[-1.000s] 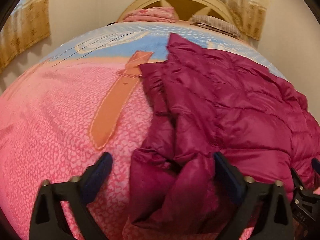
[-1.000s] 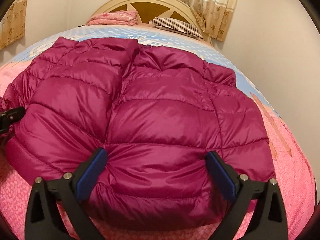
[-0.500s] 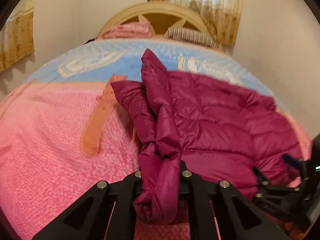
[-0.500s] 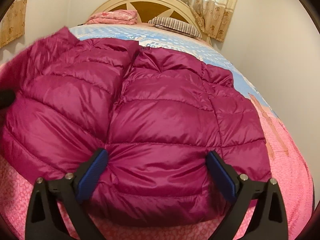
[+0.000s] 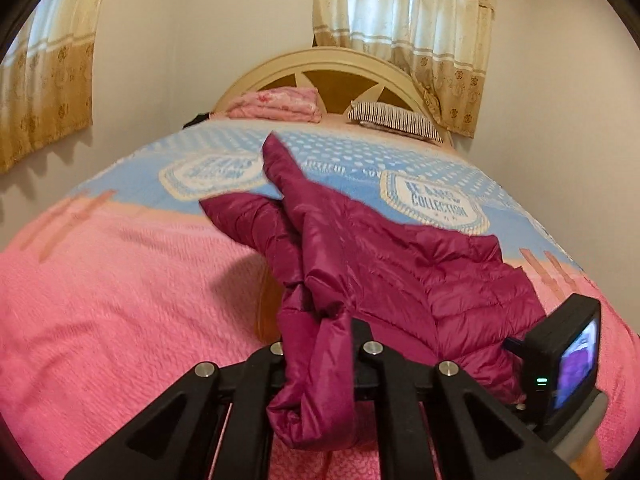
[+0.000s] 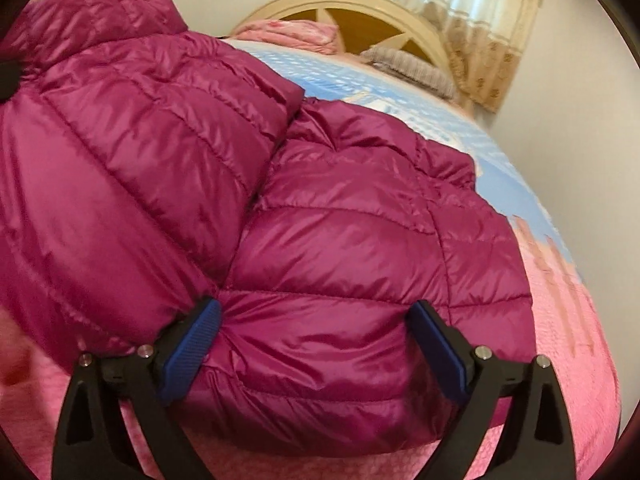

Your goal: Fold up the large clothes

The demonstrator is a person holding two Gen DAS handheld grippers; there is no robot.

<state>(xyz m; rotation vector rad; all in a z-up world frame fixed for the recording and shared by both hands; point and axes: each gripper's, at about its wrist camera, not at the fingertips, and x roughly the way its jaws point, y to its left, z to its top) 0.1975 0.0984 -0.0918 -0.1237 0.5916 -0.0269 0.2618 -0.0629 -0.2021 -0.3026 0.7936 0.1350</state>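
A magenta puffer jacket (image 5: pixel 420 280) lies on the bed. My left gripper (image 5: pixel 320 344) is shut on a bunched fold of the jacket's left edge and holds it up off the bedspread, with the sleeve trailing away behind it. In the right wrist view the lifted left half of the jacket (image 6: pixel 120 140) rises and leans over the flat right half. My right gripper (image 6: pixel 316 340) is open at the near hem, which bulges between its blue pads (image 6: pixel 192 344). The right gripper's camera unit (image 5: pixel 568 360) shows at the right of the left wrist view.
The bed has a pink and blue bedspread (image 5: pixel 120 300). A folded pink blanket (image 5: pixel 280 104) and a striped pillow (image 5: pixel 396 120) lie by the cream headboard (image 5: pixel 332 60). A wall runs close along the bed's right side (image 6: pixel 580 140). Curtains (image 5: pixel 400 20) hang behind.
My left gripper closed on the jacket's left edge and rose with it. The jacket's left half lifted off the bed and swung rightward. The right gripper stayed open at the hem, shifting a little.
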